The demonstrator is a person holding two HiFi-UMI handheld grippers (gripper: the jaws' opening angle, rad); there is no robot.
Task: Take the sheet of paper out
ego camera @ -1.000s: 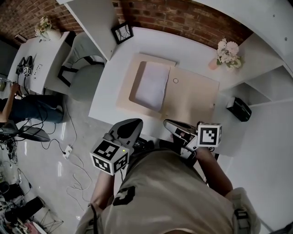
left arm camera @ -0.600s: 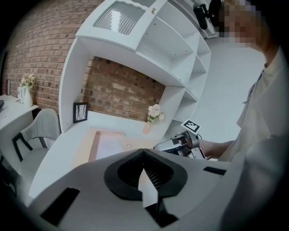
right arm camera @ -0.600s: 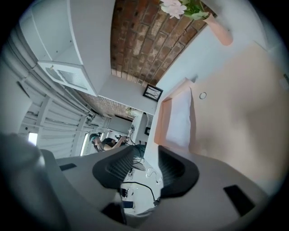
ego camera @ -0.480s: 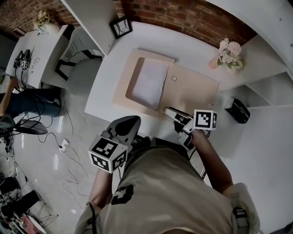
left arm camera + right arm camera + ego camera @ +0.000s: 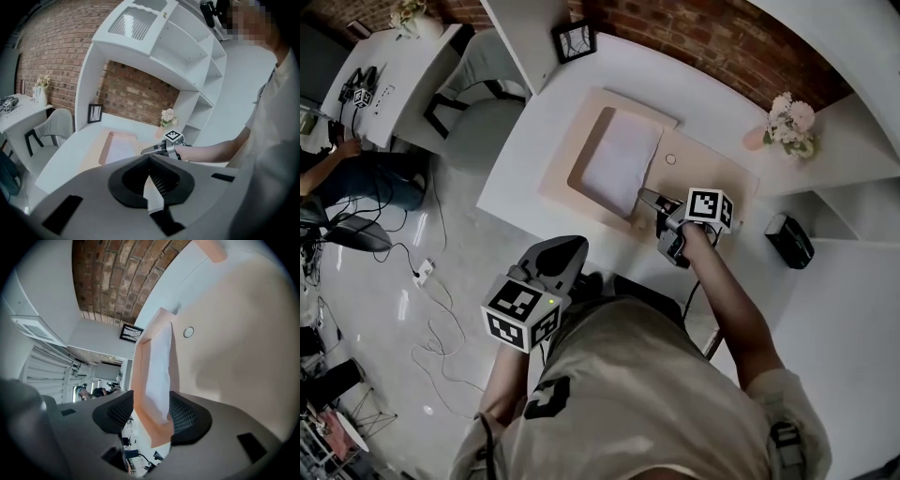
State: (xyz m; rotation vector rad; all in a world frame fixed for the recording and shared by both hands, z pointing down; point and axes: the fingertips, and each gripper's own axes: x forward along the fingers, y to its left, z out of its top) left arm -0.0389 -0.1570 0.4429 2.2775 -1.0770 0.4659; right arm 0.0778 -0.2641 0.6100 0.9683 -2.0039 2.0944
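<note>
Our right gripper [image 5: 649, 199] has just been opening its jaws, and they now stand wide with nothing pinched. In the right gripper view the near end of the sheet of paper [image 5: 158, 366] and the rim of the tray [image 5: 139, 380] show in the gap, but neither pad presses on them. A second ago this gripper hung close to our body with its jaws together. Since then the arm has reached out and come down to the tray's near edge, tips aimed along it. We read that as the approach to a pinch, not a grip.

The sheet lies flat in the tray's shallow recess, wholly inside and untouched, so we judge the removal itself not yet begun. A thin sheet lying flat gives the pads little to bite on, and we expect to need one pad under its near edge. Just right of the recess lies a flat peach panel [image 5: 703, 169].

Our left gripper [image 5: 572, 251] is near our waist, well apart from the tray, jaws closed on nothing. It has barely shifted. The tray rests on the white desk [image 5: 525, 178].
</note>
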